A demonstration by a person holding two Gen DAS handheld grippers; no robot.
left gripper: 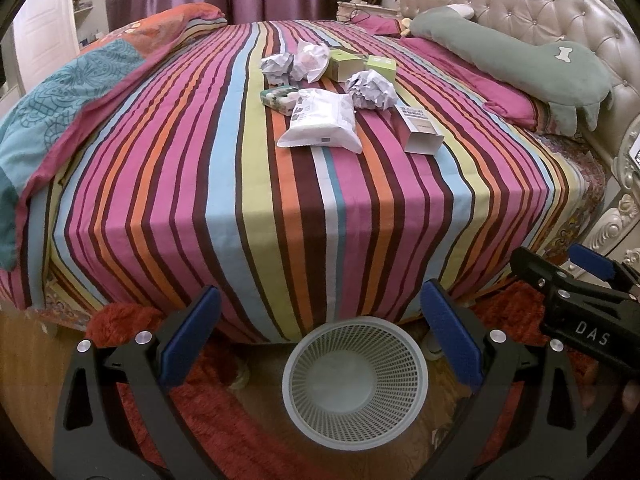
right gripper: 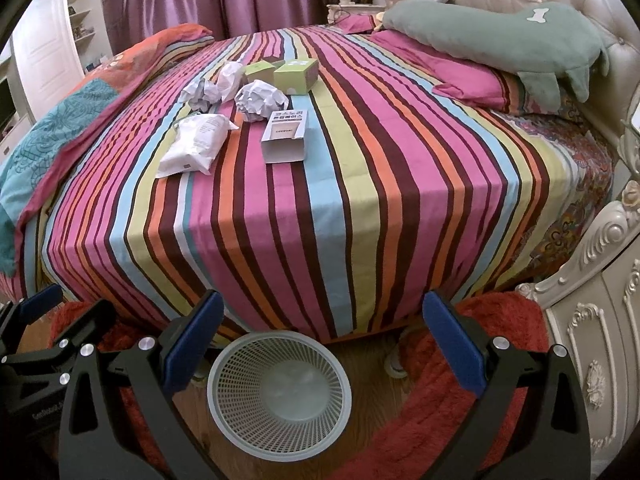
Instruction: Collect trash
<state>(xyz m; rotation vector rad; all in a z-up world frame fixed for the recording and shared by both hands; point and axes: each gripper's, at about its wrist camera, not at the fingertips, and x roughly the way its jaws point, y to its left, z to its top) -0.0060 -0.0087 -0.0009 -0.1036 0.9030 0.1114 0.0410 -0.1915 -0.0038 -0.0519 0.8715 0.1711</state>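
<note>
Trash lies on the striped bed: crumpled paper balls, a white pouch, an open white carton, green boxes and a small green packet. A white mesh basket stands empty on the floor at the bed's near edge. My left gripper is open and empty above the basket. My right gripper is open and empty, just right of the basket. Each gripper shows at the other view's edge.
A green dog-shaped pillow lies by the tufted headboard. A folded quilt covers the bed's left side. A carved nightstand stands at right. A red shaggy rug covers the floor.
</note>
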